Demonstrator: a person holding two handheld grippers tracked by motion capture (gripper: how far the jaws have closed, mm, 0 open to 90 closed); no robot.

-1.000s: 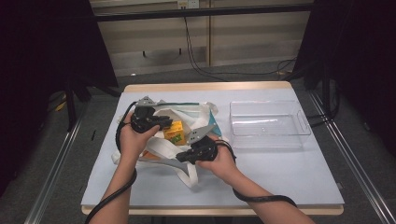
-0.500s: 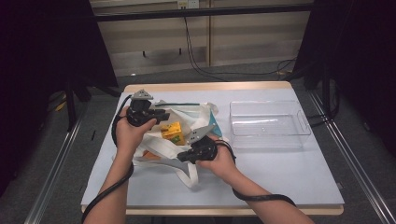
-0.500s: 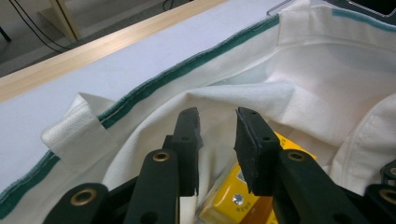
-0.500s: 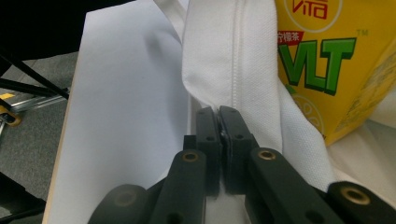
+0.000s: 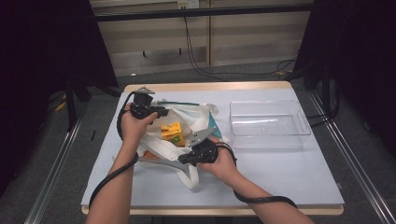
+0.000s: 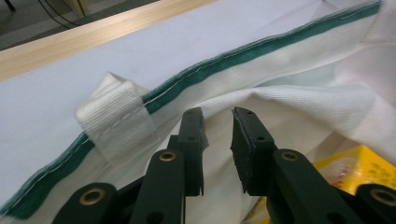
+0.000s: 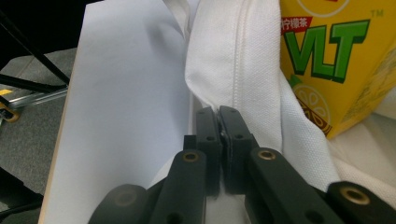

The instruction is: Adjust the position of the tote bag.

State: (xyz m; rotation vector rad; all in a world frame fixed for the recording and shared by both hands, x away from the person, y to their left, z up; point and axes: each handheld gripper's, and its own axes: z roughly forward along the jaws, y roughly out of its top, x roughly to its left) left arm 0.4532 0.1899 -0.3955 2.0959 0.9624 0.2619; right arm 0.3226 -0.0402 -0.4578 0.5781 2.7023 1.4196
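A white cloth bag (image 5: 198, 116) with a green-trimmed rim (image 6: 261, 49) lies on the table, and a yellow drink carton (image 5: 172, 133) shows in its open mouth. My left gripper (image 5: 163, 112) is at the bag's far-left rim. Its jaws (image 6: 217, 112) have just been closing a little but stand apart over the cloth, with nothing pinched between them. A white strap loop (image 6: 116, 116) is sewn onto the rim just left of them. My right gripper (image 5: 182, 161) is at the bag's near side, shut (image 7: 218, 111) on a fold of white cloth (image 7: 233, 56) beside the carton (image 7: 336, 60).
A clear plastic tray (image 5: 268, 135) stands empty on the right of the table (image 5: 289, 177). The bag's white straps (image 5: 187, 175) trail toward the near edge. The wooden table edge (image 6: 93, 35) runs close behind the bag.
My left hand has moved toward the far-left corner of the bag. The bag's mouth lies wider and shows more of the yellow carton. The right hand has kept still.
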